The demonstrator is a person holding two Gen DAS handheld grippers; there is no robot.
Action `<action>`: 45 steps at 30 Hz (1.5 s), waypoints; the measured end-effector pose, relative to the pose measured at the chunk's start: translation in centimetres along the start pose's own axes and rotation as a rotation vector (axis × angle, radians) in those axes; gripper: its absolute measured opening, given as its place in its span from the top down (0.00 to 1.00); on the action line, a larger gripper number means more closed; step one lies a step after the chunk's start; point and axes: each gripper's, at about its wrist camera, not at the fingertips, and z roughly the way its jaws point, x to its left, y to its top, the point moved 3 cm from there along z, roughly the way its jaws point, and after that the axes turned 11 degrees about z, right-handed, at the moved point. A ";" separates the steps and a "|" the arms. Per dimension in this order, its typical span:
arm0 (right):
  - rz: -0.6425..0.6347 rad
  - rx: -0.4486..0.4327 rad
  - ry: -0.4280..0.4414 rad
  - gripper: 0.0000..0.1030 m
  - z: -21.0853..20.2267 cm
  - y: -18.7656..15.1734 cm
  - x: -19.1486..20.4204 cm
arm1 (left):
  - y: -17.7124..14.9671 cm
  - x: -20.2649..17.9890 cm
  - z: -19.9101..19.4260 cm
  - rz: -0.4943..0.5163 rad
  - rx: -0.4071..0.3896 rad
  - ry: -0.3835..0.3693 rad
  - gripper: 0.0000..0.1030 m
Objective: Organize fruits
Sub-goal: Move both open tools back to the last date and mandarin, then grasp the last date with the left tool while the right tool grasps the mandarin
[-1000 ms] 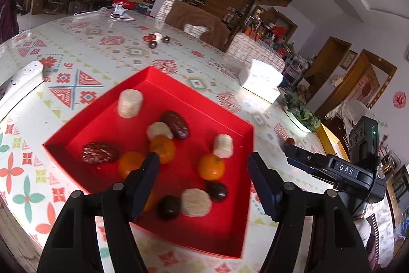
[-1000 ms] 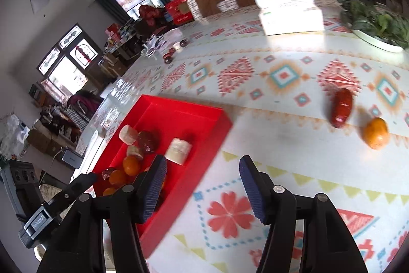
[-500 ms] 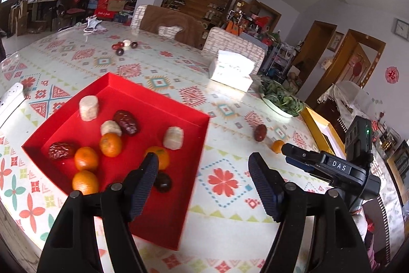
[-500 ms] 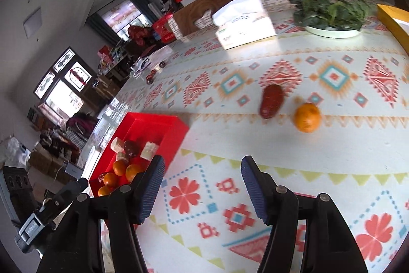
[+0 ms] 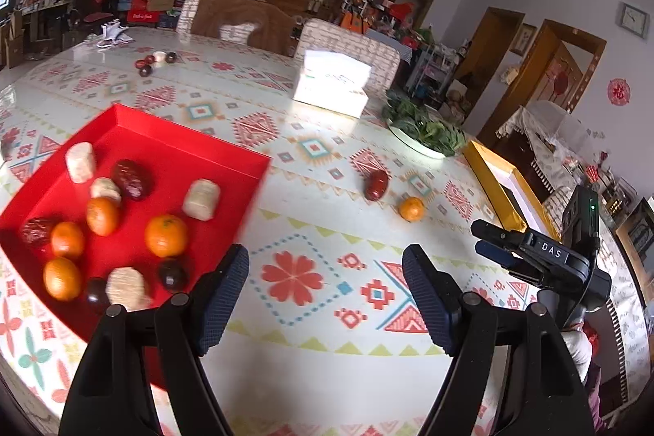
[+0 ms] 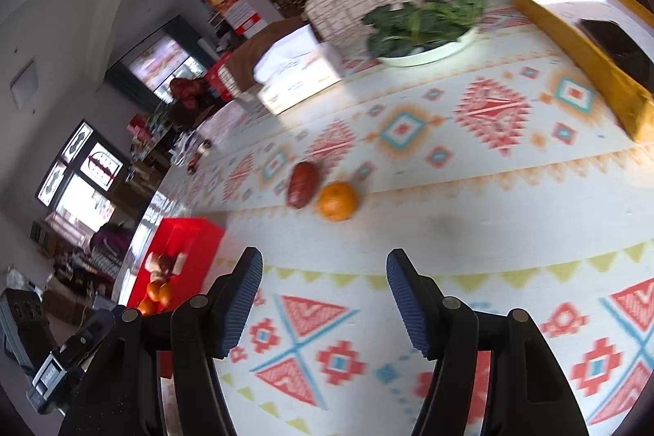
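A red tray point(image 5: 229, 158) on the patterned tablecloth holds several oranges, dark dates and pale cylinders. Right of it on the bare cloth lie a red date point(image 5: 376, 184) and a small orange point(image 5: 410, 209), side by side and also seen as date point(image 6: 302, 184) and orange point(image 6: 337, 201). My left gripper point(image 5: 325, 289) hovers over the cloth just right of the tray, jaws opening with nothing between them. My right gripper point(image 6: 325, 297) is open and empty, with the loose orange ahead of it. The tray point(image 6: 192, 235) lies at its left.
A white tissue box point(image 5: 333, 84), a white plate of greens point(image 5: 423, 133) and a yellow box point(image 5: 496, 182) stand beyond the loose fruit. More small fruits point(image 5: 153, 62) lie at the far side of the table. Chairs stand behind the table.
Both grippers have swung right, away from the tray toward the loose date and orange. The tray has slid to the left of each view; the yellow box has come into the right view.
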 end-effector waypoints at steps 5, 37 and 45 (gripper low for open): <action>0.037 -0.017 -0.025 0.33 -1.0 1.3 -2.4 | 0.1 -1.7 1.2 0.018 0.014 -0.024 0.25; -0.241 0.079 -0.165 0.59 9.7 1.6 3.5 | 6.1 -0.8 6.6 0.071 0.057 -0.055 0.25; -0.168 0.058 -0.128 0.66 7.9 2.7 2.0 | 7.1 -2.7 13.1 0.066 0.157 -0.108 0.25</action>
